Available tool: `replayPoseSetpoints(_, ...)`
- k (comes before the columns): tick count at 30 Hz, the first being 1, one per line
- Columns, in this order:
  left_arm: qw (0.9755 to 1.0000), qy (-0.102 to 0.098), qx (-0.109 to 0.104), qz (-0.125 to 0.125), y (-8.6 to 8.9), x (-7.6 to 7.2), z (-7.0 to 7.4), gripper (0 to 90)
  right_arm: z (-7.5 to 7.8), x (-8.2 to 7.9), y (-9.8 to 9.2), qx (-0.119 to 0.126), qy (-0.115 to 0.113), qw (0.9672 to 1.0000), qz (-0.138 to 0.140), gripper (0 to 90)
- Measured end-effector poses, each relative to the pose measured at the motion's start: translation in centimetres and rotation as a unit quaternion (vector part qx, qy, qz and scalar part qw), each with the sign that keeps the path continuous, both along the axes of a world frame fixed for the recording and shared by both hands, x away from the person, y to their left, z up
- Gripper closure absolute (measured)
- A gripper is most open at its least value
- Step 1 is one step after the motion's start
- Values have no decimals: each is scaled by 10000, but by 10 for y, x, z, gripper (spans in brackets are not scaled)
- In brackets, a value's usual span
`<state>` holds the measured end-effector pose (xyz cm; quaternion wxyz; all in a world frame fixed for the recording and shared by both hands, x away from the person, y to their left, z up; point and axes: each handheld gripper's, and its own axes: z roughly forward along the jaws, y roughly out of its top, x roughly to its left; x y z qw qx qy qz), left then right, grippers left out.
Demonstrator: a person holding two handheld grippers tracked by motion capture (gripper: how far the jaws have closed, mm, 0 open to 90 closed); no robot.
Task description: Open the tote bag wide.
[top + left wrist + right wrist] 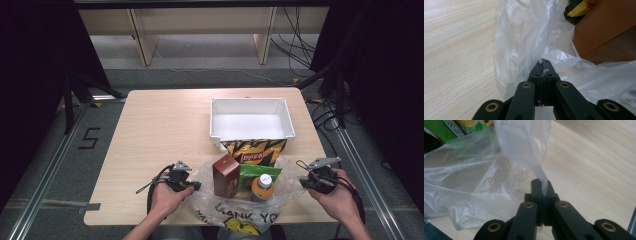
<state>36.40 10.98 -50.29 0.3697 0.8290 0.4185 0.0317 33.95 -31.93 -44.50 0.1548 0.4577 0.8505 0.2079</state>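
Plastic bag (240, 210) stretched between both tools, left (543, 65) and right (541, 185), each clenched on film.

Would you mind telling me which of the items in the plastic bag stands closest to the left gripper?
The brown carton; the green packet and orange-capped bottle sit further right.

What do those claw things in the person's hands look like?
Each is black. The left gripper and right gripper have two flat black jaws on arms with brass-coloured rivets. Each carries a grey three-cornered plate on top and trails a black cable. The forearms are bare.
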Motion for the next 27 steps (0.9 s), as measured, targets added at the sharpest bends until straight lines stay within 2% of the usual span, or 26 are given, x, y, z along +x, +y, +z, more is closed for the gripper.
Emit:
replayPoseSetpoints(5, 10000, 9, 47, -10, 0, 0, 0, 886, -1, -1, 0, -35, 60, 10000, 11, 900)
replayPoseSetpoints(7, 10000, 19, -5, -39, 0, 0, -1, 885, -1, -1, 0, -30, 90, 10000, -11, 900)
replayPoseSetpoints(8, 10000, -28, 21, -10, -1, -1, 0, 884, -1, -1, 0, -36, 120, 9999, -15, 900)
replayPoseSetpoints(10, 10000, 1, -3, 14, -1, -2, 0, 883, -1, -1, 0, -31, 110, 9999, -17, 900)
replayPoseSetpoints(14, 10000, -73, 25, -57, -1, -2, 0, 877, 2, -2, -1, 55, 42, 10000, -35, 900)
replayPoseSetpoints(19, 9998, -116, 134, -52, -1, -3, 3, 871, 9, -6, -2, 181, -44, 9998, -68, 834)
replayPoseSetpoints(20, 9999, -150, 54, -47, -2, -3, 3, 868, 17, -10, -3, 295, -154, 9994, -86, 786)
replayPoseSetpoints(21, 9998, -168, 80, -26, -2, -4, 4, 866, 20, -11, -4, 288, -327, 9990, 57, 771)
replayPoseSetpoints(22, 9998, -168, 80, -26, -2, -4, 4, 865, 23, -12, -4, 308, -390, 9987, 65, 752)
replayPoseSetpoints(23, 9998, -183, 51, -70, -2, -4, 4, 863, 28, -13, -6, 217, -533, 9981, 201, 729)
replayPoseSetpoints(24, 9998, -201, 71, -64, -2, -4, 5, 861, 33, -17, -3, 296, -512, 9981, 157, 713)
replayPoseSetpoints(27, 9997, -219, 76, -4, -3, -6, 6, 856, 48, -22, 0, 387, -649, 9970, 176, 661)
